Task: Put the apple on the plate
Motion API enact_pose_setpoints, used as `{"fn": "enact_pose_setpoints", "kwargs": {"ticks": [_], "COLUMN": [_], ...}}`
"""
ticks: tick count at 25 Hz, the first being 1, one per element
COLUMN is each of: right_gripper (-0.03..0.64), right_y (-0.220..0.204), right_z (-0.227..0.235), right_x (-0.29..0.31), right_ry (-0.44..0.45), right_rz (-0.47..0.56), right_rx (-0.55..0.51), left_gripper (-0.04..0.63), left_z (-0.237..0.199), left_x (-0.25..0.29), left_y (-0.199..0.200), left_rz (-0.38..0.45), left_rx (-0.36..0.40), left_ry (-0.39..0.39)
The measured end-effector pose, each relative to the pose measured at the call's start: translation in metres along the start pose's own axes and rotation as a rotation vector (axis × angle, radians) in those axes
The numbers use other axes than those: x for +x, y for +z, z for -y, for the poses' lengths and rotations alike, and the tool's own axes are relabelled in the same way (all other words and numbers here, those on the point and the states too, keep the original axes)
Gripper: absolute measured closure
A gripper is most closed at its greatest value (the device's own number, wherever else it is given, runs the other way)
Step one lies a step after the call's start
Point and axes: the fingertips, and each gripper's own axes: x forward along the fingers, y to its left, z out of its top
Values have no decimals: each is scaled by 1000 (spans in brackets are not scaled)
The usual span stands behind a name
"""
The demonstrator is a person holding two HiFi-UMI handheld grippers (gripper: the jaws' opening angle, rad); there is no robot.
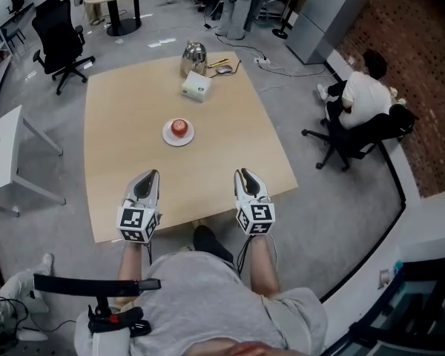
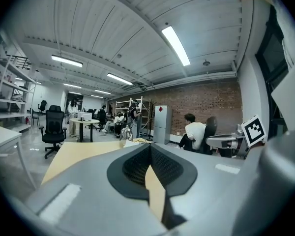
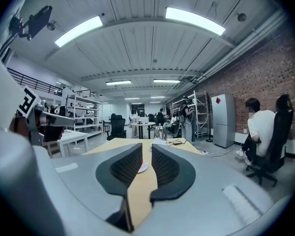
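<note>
Brick wall and strip lights close off an open workshop, and in front of me stands a pale wooden tabletop [image 1: 119,124]. The apple [image 1: 179,127] already sits on the plate [image 1: 165,136] near the middle of the tabletop, well apart from both my grippers, which hang over the near edge. A metal kettle [image 1: 193,56] and a small white box [image 1: 196,86] stand by the far edge.

My left gripper [image 1: 151,175] has its jaws together at the tips, with nothing in them. My right gripper [image 1: 242,173] shows only a narrow gap between its pads and holds nothing; down that gap I see bare wood and, farther on, the plate.

The apple is red, round and small, and covers most of the small white plate. I judge it firm and fairly light, with a smooth skin that could slip, and round enough to roll if nudged. If I had to lift it, I would open wide and take it across its widest part, with the pads on opposite sides, squeezing only enough to keep it from bruising. As it lies now, the task looks done.
</note>
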Motion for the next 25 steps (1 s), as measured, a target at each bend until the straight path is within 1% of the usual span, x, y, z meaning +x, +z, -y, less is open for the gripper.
{"fn": "enact_pose_setpoints", "kwargs": {"ticks": [6,12,25], "right_gripper": [570,606,611], "right_y": [-3,-2,1], "right_z": [4,6,4], "right_x": [-6,-9,-10], "right_ry": [-15,-24,-10], "right_rz": [2,8,7], "right_rx": [14,21,6], "left_gripper": [577,577,575], "left_z": [5,7,7], "left_x": [5,8,8], "left_y": [-1,0,-2], "left_rz": [-2,-1,-1], "left_rx": [5,5,-1], "left_ry": [-20,-28,-25]}}
